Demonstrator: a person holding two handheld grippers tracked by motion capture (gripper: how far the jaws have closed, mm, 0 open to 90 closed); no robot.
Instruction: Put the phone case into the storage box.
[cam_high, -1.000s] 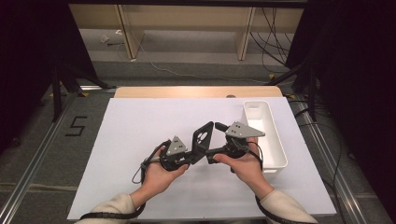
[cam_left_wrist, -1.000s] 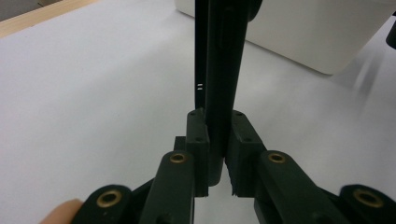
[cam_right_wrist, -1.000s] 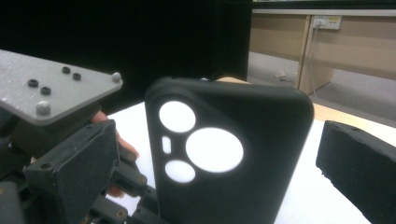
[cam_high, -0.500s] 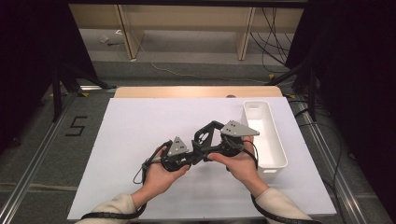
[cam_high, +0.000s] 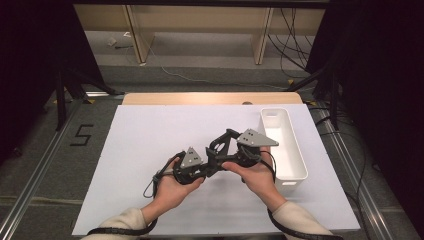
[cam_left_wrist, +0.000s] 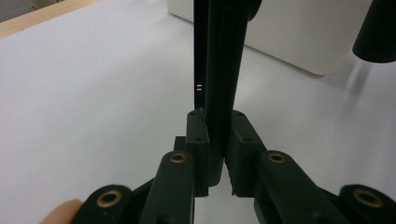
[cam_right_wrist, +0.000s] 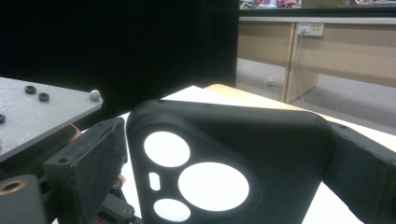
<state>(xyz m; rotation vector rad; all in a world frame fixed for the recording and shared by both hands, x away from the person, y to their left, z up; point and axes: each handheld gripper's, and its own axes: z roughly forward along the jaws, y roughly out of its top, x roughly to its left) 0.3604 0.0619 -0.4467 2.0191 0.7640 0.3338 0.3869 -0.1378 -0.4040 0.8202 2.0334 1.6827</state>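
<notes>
The left gripper (cam_high: 212, 161) clamps one edge of a black phone case (cam_right_wrist: 233, 163) while the right gripper's (cam_high: 225, 142) jaws, just narrowing, flank its width over the white table (cam_high: 150, 135)

Phone case (cam_right_wrist: 233, 158) — matt black, its camera cut-outs showing white. Left gripper (cam_high: 207, 167) and right gripper (cam_high: 225, 145) — black bodies, speckled grey plates, brass-coloured pivot rivets. Bin (cam_high: 295, 165) white. Table sheet (cam_high: 150, 140) plain white, its far edge pale wood. Sleeves (cam_high: 125, 222) cream.
</notes>
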